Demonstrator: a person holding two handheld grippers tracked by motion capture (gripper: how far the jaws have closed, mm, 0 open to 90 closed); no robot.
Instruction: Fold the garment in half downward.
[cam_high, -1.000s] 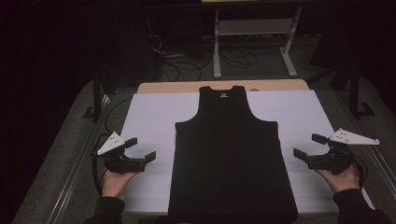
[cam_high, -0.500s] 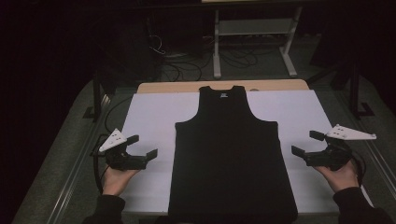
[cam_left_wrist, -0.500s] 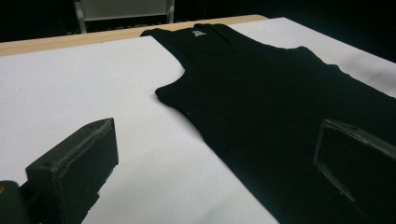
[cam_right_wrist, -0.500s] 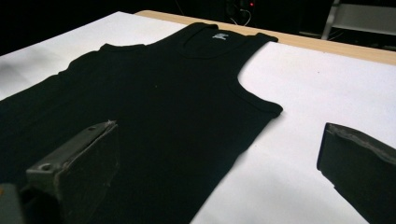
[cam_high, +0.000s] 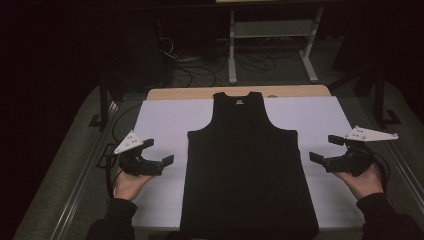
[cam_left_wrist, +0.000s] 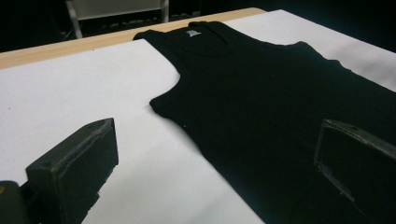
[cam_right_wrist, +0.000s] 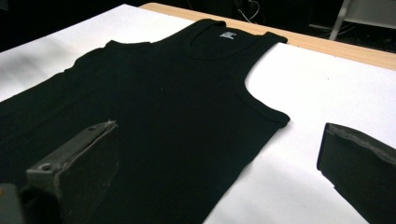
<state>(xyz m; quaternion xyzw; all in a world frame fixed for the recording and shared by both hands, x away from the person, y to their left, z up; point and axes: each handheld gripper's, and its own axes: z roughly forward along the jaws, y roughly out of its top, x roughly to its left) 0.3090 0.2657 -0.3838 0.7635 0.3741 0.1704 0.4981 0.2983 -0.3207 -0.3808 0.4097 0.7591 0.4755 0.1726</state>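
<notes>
A black tank top (cam_high: 247, 165) lies flat on the white sheet (cam_high: 160, 120), neck toward the far edge, with a small white label inside the collar (cam_left_wrist: 192, 32). My left gripper (cam_high: 160, 152) hovers open just left of the garment's left side, with nothing between its jaws. My right gripper (cam_high: 327, 148) stands open just right of the garment's right side, also empty. In the left gripper view the tank top (cam_left_wrist: 280, 102) spreads ahead past the wide-apart jaws. The right gripper view shows the tank top (cam_right_wrist: 159, 102) and its armhole edge between its jaws.
The white sheet covers a wooden table (cam_high: 200, 93) whose far strip shows bare. Beyond it stand a white metal stand (cam_high: 272, 30) and loose cables (cam_high: 200, 70) on the dark floor. Metal rails (cam_high: 80, 200) run along the table's left and right sides.
Both grippers have crept inward toward the tank top's sides and a little lower. The garment has not moved.
</notes>
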